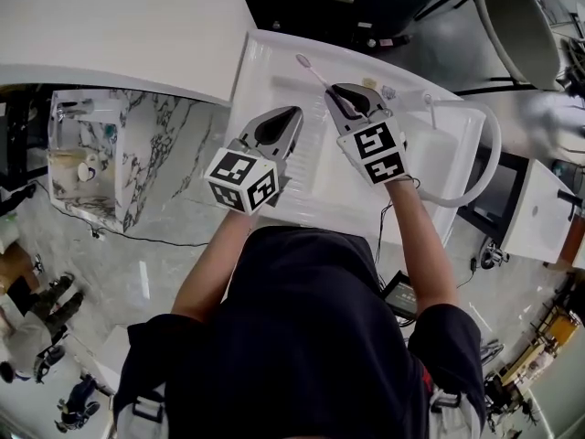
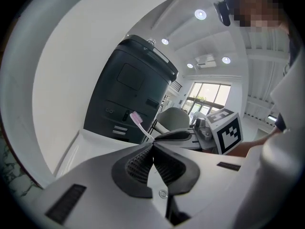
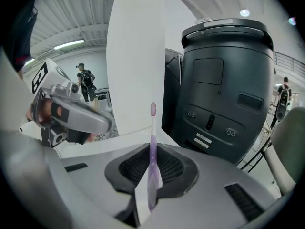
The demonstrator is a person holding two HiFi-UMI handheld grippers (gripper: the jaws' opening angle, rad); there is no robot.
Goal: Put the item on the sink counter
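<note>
Above the sink counter (image 1: 265, 62), the right gripper (image 1: 355, 101) clamps the toothbrush (image 1: 315, 76), long axis running forward past its jaws, head outermost; the left gripper (image 1: 280, 128), pinched on nothing, hangs beside.

My right gripper (image 1: 355, 101) is just right of my left gripper (image 1: 280, 128), both above the sink counter (image 1: 265, 62). The toothbrush (image 1: 315, 74) juts ahead from between my right jaws. A dark cabinet (image 3: 224, 80) stands beyond the counter.

Toothbrush (image 3: 152, 163): lilac handle, white neck, pink head. Jaws grey w/ black ribbed pads (image 3: 174, 168). Marker cubes (image 1: 242, 179): b/w squares. Table (image 1: 274, 53) white; left panel (image 1: 155, 154) white marble, grey veins.
</note>
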